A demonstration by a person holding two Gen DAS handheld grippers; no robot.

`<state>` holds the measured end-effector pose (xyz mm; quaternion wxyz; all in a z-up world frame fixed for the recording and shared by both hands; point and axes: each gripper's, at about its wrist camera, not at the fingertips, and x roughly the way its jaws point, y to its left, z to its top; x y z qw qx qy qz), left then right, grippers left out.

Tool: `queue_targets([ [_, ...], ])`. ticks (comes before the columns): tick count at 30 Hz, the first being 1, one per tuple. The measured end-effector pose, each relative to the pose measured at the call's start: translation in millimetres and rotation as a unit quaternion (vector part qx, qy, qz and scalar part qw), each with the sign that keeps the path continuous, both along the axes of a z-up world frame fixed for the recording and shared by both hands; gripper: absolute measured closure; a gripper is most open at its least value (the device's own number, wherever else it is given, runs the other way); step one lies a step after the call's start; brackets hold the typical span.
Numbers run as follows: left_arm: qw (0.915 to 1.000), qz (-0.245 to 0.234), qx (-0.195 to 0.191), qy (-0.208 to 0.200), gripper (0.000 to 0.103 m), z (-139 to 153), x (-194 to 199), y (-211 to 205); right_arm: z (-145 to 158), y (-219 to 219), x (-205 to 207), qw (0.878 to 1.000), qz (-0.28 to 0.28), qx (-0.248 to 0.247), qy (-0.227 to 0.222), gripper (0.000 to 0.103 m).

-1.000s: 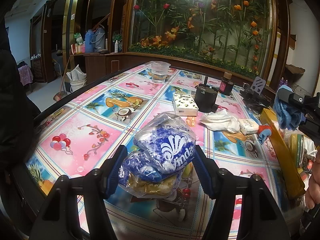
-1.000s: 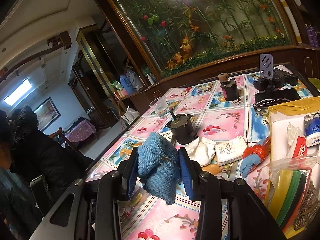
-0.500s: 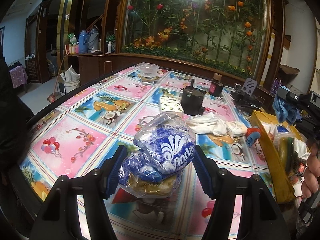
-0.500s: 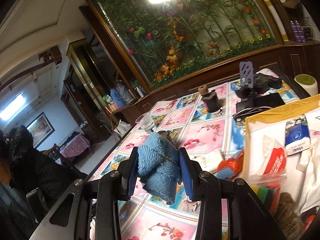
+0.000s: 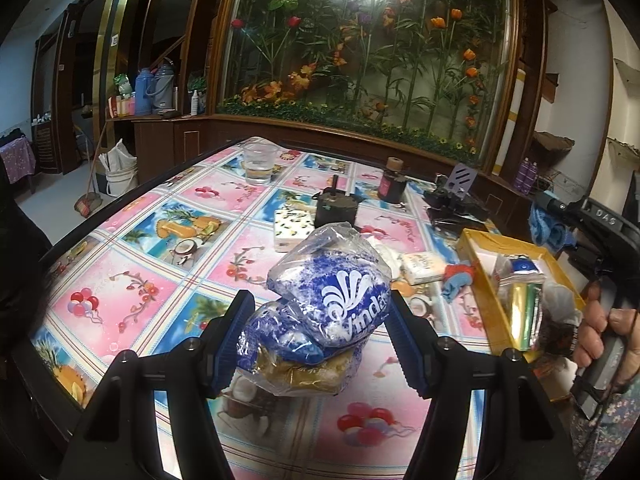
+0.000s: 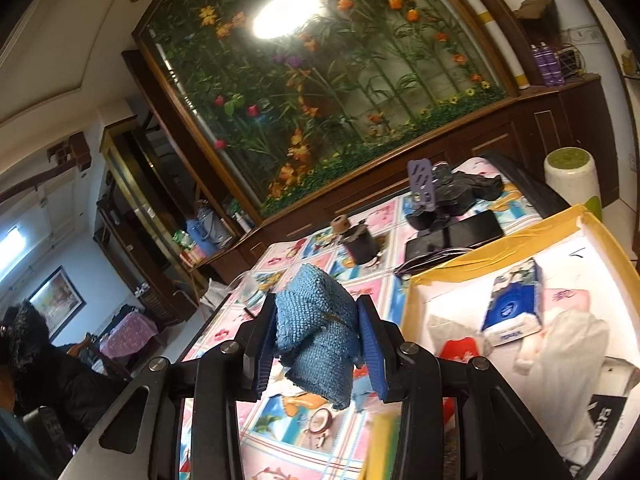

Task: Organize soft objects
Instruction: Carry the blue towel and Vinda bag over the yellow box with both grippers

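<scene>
1. Both tongs are loaded: the left gripper (image 5: 320,332) is clamped at a middling spread on a plastic bag of tissue packs (image 5: 324,312), its blue pads pressing into the bag's sides, and the bag hangs clear above the table (image 5: 132,280).
2. Narrower set, the right gripper (image 6: 318,344) pinches a folded blue cloth (image 6: 316,332) between its pads, with a loose corner drooping below them.
3. Just to the right of the cloth lies the yellow-rimmed box (image 6: 500,240), already holding a blue tissue packet (image 6: 514,304), a red packet and white soft things.
4. Judged from this, the step in hand is carrying both soft items to that box. To do it well, bring each load fully over the rim before loosening, lower it into a bare patch, and take the cloth in first since it is nearer; the slippery bag wants a steady squeeze until it rests.
5. Only the left wrist view shows the loose items remaining on the table beside the box: a white cloth partly hidden behind the bag, a small tissue pack (image 5: 422,268) and a red-and-blue glove (image 5: 458,278), plus the person's hand (image 5: 608,336) on the right tool's handle.
6. Only the right wrist view shows the box's white floor.
</scene>
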<state>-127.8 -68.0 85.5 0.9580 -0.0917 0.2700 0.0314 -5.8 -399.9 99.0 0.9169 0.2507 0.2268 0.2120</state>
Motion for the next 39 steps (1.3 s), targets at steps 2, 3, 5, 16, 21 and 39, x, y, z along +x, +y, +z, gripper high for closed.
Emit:
queue_targets([
  [2,1.0000,-0.009,-0.003,-0.001,0.037,4,-1,-6,0,-8,0,1.000,-0.010,0.003,0.004,0.062],
  [3,0.9999,-0.013,-0.005,-0.002,0.037,5,-1,-9,0,-11,1,1.000,-0.012,0.005,0.005,0.062],
  [5,0.9998,-0.021,-0.005,-0.003,0.037,7,-1,-15,0,-14,1,1.000,-0.013,0.006,0.007,0.062],
  [16,0.9984,-0.056,-0.001,0.009,0.037,6,2,-49,2,-25,-3,1.000,-0.018,0.008,0.002,0.062],
  [21,0.9968,-0.078,-0.002,0.016,0.037,6,4,-68,2,-33,-8,1.000,-0.027,0.011,0.007,0.062],
  [39,0.9947,-0.098,0.009,0.029,0.037,-4,3,-89,2,-46,-14,0.999,-0.030,0.017,0.006,0.062],
])
